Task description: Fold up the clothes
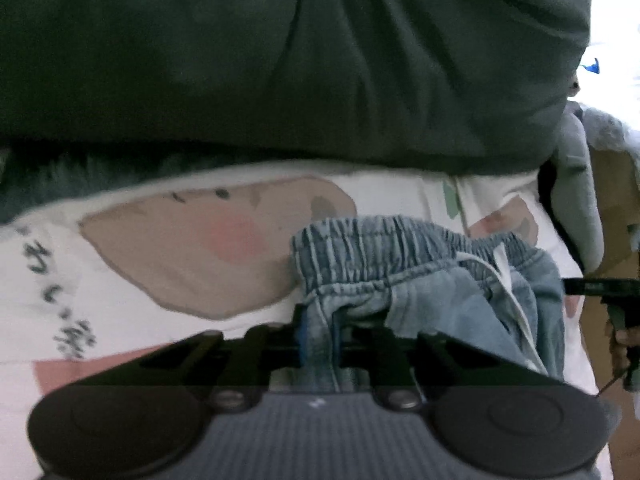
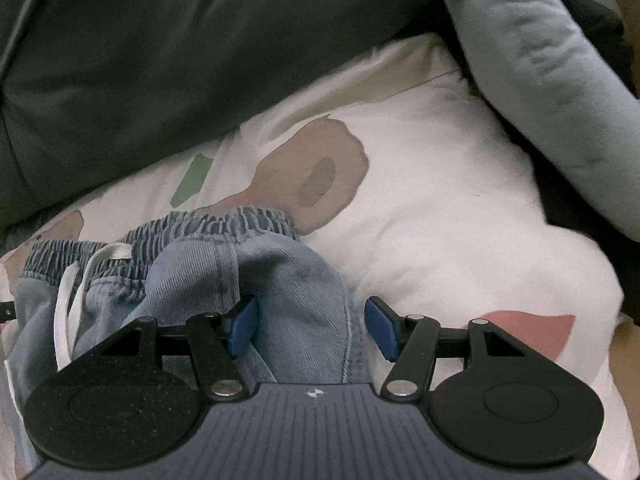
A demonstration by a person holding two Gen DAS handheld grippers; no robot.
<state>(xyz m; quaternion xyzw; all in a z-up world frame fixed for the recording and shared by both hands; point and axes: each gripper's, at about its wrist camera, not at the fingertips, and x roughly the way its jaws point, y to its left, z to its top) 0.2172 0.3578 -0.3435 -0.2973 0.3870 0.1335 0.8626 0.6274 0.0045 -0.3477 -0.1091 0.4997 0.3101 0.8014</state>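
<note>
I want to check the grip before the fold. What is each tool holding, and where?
The left tool pinches a fold of the denim shorts just below the elastic waistband. The right tool straddles a bunched fold without pinching it.

Under me is a bed covered by a white sheet (image 2: 440,200) printed with tan and pink cartoon shapes, a green patch and dark lettering. Light blue denim pants (image 2: 240,264) lie bunched on it, elastic waistband and white drawstring showing. A dark green cushion (image 1: 280,60) rests along the sheet's far edge, a grey padded piece (image 2: 540,60) beside it.
</note>
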